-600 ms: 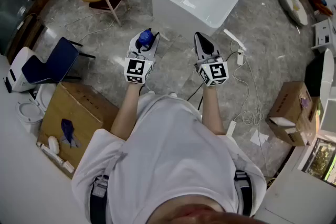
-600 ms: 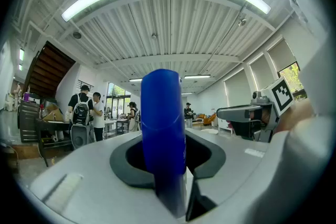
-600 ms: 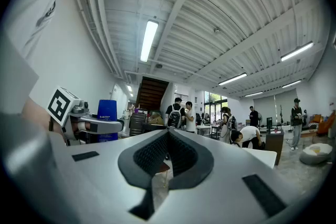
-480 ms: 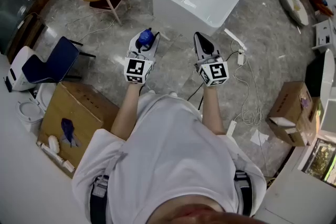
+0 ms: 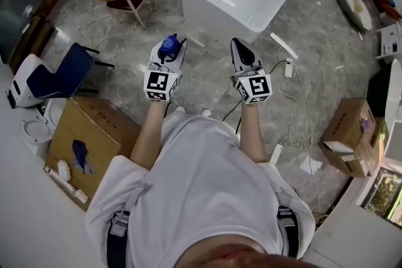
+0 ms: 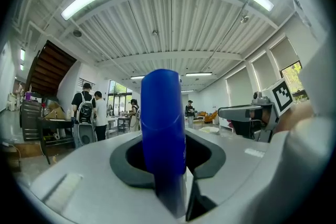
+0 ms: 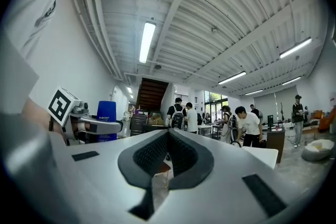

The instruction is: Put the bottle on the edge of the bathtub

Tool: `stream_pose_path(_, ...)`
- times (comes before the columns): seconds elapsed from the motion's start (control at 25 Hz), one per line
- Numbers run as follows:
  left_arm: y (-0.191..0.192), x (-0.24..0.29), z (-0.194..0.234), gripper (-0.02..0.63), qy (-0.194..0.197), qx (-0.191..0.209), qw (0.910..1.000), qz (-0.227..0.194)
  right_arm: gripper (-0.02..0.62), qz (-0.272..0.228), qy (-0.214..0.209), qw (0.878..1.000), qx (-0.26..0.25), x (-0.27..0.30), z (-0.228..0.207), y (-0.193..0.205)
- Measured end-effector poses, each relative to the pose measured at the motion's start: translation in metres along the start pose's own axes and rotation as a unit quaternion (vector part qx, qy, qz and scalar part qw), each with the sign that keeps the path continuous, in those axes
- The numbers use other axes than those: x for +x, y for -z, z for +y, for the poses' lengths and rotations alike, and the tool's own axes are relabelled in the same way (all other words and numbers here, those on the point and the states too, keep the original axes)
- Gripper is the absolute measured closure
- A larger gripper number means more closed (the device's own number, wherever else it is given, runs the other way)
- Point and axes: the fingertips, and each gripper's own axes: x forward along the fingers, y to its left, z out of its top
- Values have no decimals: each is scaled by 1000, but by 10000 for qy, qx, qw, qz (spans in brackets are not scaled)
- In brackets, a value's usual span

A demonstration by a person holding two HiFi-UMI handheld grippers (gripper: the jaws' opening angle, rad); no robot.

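Well short of the bathtub (image 5: pixel 220 19), the left gripper (image 5: pixel 172 47) is clamped on the blue bottle (image 6: pixel 163 123), while the right gripper (image 5: pixel 237 46), beside it and equally far from the bathtub, has its jaws together, empty.

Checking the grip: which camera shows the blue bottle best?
The left gripper view: the blue bottle stands large and centred there. The head view shows only its blue top from above; the right gripper view shows it small, far left.
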Motion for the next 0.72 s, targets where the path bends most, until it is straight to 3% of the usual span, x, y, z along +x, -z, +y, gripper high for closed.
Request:
stream_pose_path(0.48,1,31,-32,477,-213,91,9996,184,597,230,-308,9990,234,-16,-42,27)
stream_pose_path(0.72,2,46,-18,477,-326,93,9992,221,596,335,-450,9976,406,7,-56,37)
